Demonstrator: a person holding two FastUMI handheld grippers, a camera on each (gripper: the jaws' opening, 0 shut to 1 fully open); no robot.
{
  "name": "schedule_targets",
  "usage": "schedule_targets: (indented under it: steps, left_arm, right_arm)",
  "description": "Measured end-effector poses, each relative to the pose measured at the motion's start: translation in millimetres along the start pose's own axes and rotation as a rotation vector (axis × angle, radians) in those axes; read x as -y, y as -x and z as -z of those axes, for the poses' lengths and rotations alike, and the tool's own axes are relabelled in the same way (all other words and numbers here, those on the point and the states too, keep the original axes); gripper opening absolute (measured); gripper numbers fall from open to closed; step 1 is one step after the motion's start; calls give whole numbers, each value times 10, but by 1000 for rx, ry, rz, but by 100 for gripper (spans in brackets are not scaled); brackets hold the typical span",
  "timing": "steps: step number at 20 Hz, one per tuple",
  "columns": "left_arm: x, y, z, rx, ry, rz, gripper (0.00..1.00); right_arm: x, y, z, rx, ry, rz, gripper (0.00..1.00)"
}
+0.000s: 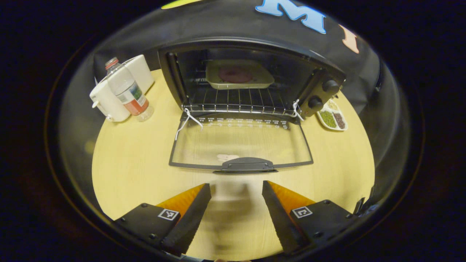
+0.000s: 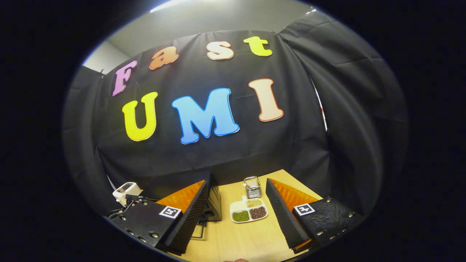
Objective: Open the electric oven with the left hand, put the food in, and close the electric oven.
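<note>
In the left gripper view, the dark reddish food (image 1: 235, 74) on the pale square tray (image 1: 238, 84) deep inside the black electric oven (image 1: 251, 78) is too dim to identify. In the right gripper view, the left jaw hides most of that oven, leaving a black corner (image 2: 215, 203).

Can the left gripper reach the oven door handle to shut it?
Probably yes. The left gripper is open, and only bare table lies between it and the door handle.
</note>
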State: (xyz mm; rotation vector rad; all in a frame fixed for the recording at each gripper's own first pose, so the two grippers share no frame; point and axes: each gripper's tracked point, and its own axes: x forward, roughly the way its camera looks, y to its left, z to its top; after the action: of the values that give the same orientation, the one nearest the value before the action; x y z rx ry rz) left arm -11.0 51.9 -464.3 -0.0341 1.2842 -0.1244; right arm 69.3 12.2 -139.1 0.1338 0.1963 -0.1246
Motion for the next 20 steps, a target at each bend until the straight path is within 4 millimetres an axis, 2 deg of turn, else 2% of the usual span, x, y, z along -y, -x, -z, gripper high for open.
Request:
schedule_targets:
  steps: [5, 9, 10, 14, 15, 16, 18, 19, 20]
  left_arm:
    - [114, -297, 77, -86, -43, 7, 100]
    - [88, -447, 104, -122, -65, -4, 96]
    - [91, -474, 103, -129, -61, -2, 98]
    - [80, -550, 72, -147, -73, -10, 100]
    - [85, -532, 40, -144, -71, -12, 96]
    - [84, -539, 57, -155, -65, -12, 100]
    - [88, -546, 56, -157, -66, -12, 96]
    - [88, -539, 51, -154, -68, -12, 100]
    - [91, -518, 35, -145, -66, -13, 96]
  right_arm:
    - [174, -23, 42, -13, 32, 45, 97]
    - [285, -29, 76, -27, 24, 80, 97]
    - [299, -41, 74, -27, 13, 87, 97]
    - [284, -82, 132, -43, 3, 87, 97]
    - [261, -91, 133, -43, 8, 83, 97]
    - [243, -96, 130, -40, 15, 81, 97]
    - [189, -96, 154, -43, 23, 72, 97]
    - [164, -91, 166, -48, 22, 66, 97]
    - [142, -85, 171, -52, 22, 60, 97]
